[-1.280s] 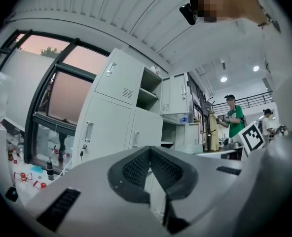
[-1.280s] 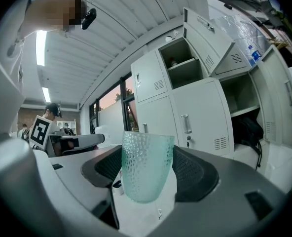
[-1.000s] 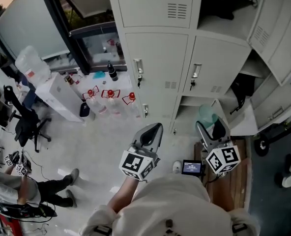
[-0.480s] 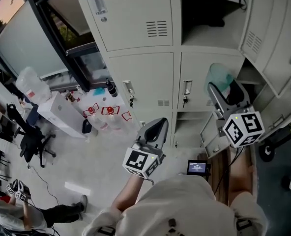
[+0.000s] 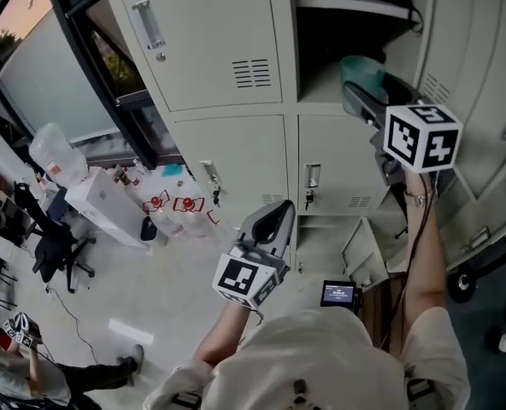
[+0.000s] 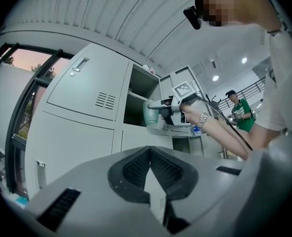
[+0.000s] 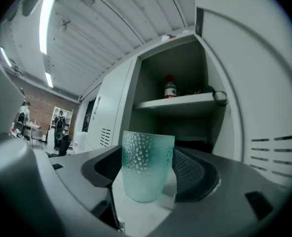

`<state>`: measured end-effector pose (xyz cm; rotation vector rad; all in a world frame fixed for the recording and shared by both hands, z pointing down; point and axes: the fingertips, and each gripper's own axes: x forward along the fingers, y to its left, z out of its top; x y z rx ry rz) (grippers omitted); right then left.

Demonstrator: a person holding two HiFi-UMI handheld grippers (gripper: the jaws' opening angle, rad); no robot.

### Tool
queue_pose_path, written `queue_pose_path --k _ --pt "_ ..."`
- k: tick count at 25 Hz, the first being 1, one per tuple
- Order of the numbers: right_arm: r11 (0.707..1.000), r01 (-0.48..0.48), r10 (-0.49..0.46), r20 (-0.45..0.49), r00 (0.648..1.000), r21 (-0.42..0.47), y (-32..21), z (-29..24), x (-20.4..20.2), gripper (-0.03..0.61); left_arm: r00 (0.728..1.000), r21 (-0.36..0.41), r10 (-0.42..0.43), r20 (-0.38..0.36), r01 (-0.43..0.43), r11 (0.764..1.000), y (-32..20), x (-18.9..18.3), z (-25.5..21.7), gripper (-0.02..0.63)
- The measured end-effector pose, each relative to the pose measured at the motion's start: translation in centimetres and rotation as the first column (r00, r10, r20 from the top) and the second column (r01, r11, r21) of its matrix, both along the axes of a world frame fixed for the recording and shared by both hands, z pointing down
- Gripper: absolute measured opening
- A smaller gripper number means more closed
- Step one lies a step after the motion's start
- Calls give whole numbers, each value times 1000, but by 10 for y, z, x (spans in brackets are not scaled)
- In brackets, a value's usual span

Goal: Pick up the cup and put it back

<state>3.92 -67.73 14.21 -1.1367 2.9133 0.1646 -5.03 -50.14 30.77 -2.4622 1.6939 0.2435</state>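
My right gripper (image 5: 362, 92) is raised high in front of an open locker compartment (image 5: 355, 24) and is shut on a frosted green cup (image 7: 146, 166) with a dimpled surface. The cup (image 5: 358, 73) stands upright between the jaws, close to the compartment's lower edge. The left gripper view also catches the cup (image 6: 151, 115), held out toward the open locker. My left gripper (image 5: 268, 226) hangs lower, near my chest, with its jaws shut and nothing between them; its pads (image 6: 150, 168) meet in that gripper's own view.
Inside the open compartment a shelf (image 7: 178, 101) carries a red-capped bottle (image 7: 170, 88) and a dark object. Closed locker doors (image 5: 210, 41) fill the wall to the left. A chair (image 5: 56, 250), a water jug (image 5: 55, 150) and a person sit on the floor at the left.
My right gripper has risen with the cup from the lower locker level up to the open upper compartment. The left gripper has stayed roughly where it was.
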Motion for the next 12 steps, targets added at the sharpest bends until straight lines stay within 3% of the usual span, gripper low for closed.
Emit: queue_pose_path --k 3,12 --pt "997 42 -43 -11 999 -59 -27 1 -16 322 1000 -7 -22 -17 22 1000 -11 1 5 6" --pt "994 89 -93 -67 993 -65 -65 7 -46 322 994 -21 -103 -38 102 995 -23 -9 17 6"
